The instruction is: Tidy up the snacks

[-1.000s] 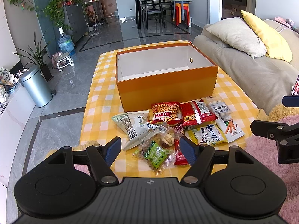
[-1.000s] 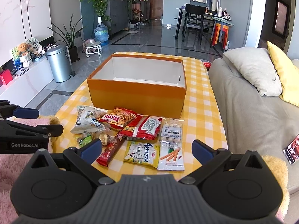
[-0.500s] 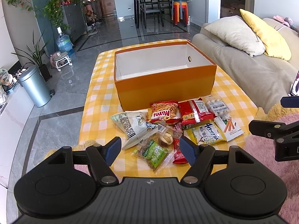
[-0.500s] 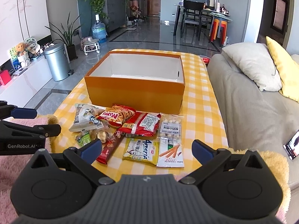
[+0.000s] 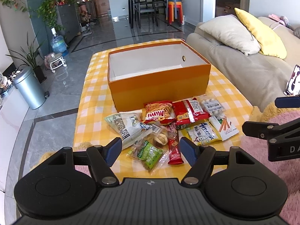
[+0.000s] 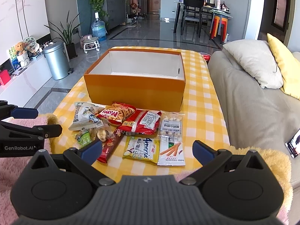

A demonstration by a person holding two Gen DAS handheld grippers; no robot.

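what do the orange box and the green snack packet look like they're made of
Orange box: probably cardboard, with a matte orange outside and plain white inside; the walls are thin and straight, with a small punched hole in one end.

Green snack packet: looks like thin clear plastic film over a green printed pack; it is crinkled and catches glare.

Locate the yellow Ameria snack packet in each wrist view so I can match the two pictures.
Left wrist view: yellow packet lies right of centre, just beyond the left gripper, beside the red bar.
Right wrist view: yellow packet sits at centre, just ahead of the right gripper.
Shared landmark: the orange box stands behind the snack pile in both.
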